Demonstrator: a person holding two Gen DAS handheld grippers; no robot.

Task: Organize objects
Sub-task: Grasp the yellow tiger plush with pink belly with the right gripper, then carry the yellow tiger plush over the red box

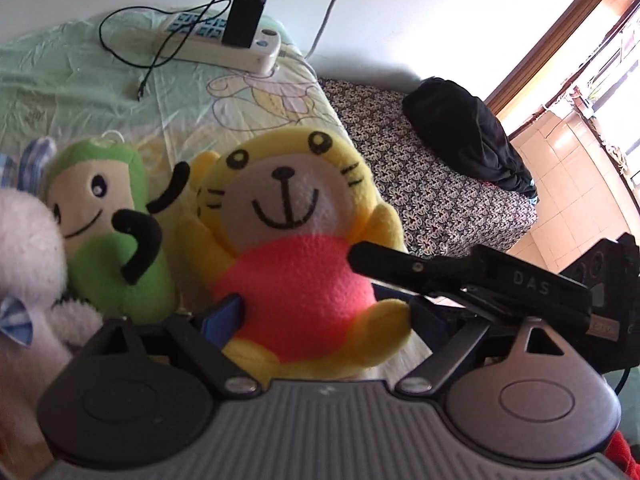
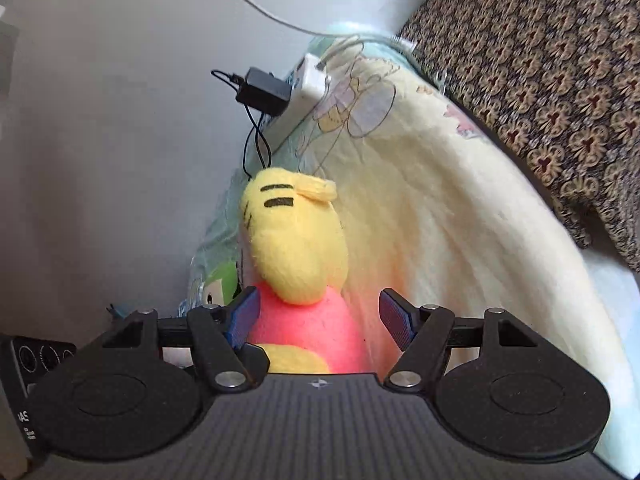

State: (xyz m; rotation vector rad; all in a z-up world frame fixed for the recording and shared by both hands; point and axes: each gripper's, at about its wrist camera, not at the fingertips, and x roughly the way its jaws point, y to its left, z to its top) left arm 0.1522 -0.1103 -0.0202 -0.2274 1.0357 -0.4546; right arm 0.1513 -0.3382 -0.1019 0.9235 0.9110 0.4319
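The yellow plush tiger [image 1: 296, 248] sits on the bed near its front edge, beside a green plush toy [image 1: 108, 224]; it looks light and soft, so the pink belly should squash easily and suits a grip. The left hand-held gripper [image 1: 320, 316] has its fingers spread on both sides of the belly, whether pressing I cannot tell. The right hand-held gripper [image 2: 320, 316] is also apart around it.

1. A white power strip [image 1: 224, 42] lies on the bed's pale green cartoon-print sheet [image 1: 72, 80], close to the white wall [image 1: 420, 8]
2. A black adapter [image 1: 244, 16] stands plugged into the strip, its thin black cable [image 1: 124, 56] looping across the sheet
3. A dark floral-patterned cover [image 1: 420, 176] adjoins the sheet, with a black bundle of cloth [image 1: 468, 136] resting on it
4. Beyond the bed, a tiled floor [image 1: 568, 184] catches daylight
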